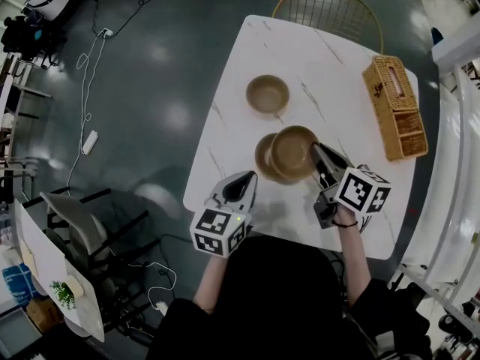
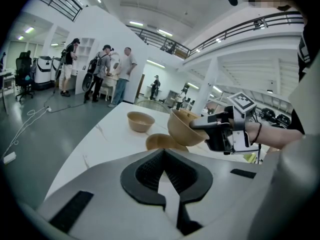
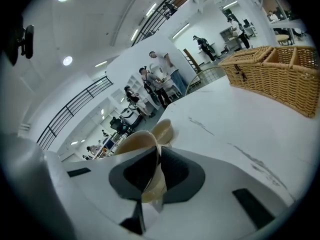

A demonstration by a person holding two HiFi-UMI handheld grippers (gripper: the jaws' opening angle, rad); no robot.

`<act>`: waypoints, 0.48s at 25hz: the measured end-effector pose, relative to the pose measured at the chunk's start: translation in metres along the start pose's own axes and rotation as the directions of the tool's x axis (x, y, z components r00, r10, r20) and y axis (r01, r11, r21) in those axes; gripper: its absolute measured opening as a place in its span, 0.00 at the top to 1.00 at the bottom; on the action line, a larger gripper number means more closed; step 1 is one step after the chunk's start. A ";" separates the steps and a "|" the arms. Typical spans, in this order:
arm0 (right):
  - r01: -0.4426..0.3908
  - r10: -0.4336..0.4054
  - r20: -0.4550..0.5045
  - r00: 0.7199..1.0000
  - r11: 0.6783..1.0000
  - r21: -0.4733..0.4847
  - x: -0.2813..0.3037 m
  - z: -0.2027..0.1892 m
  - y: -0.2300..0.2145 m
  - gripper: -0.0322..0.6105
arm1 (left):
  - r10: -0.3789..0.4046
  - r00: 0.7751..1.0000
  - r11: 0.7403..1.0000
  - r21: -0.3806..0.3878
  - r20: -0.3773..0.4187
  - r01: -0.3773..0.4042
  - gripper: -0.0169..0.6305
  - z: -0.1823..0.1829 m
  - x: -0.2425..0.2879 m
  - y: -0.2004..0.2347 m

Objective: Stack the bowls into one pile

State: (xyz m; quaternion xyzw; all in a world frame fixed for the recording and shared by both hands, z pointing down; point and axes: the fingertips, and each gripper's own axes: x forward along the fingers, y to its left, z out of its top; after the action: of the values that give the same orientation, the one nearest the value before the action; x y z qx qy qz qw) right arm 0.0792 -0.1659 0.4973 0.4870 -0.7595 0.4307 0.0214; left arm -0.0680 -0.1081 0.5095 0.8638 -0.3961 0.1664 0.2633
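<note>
Three tan bowls are over a white marble table (image 1: 232, 126). One bowl (image 1: 268, 94) (image 2: 140, 121) stands alone at the far side. A second bowl (image 1: 262, 160) (image 2: 161, 142) rests on the table nearer to me. My right gripper (image 1: 316, 154) (image 3: 157, 151) is shut on the rim of the third bowl (image 1: 294, 152) (image 2: 184, 128) (image 3: 131, 143), which hangs tilted just above and right of the second one, overlapping it. My left gripper (image 1: 249, 177) (image 2: 165, 156) sits near the front left edge, shut and holding nothing, its tip short of the bowls.
A wicker basket (image 1: 394, 107) (image 3: 280, 76) lies along the table's right edge. A wire-backed chair (image 1: 328, 6) stands behind the far edge. Several people (image 2: 107, 74) stand far off across the room. Cables (image 1: 90, 88) trail on the floor at the left.
</note>
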 end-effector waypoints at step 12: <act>0.024 -0.042 -0.121 0.992 0.988 -0.149 0.035 -0.021 0.008 0.90 | 0.030 0.999 0.999 -0.031 -0.014 -0.031 0.95 -0.006 -0.004 0.017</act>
State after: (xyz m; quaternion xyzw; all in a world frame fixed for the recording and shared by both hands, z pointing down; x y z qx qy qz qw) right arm 0.0466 -0.1758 0.5219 0.4689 -0.7784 0.4021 0.1115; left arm -0.0844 -0.1118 0.5182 0.8524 -0.4100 0.1698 0.2766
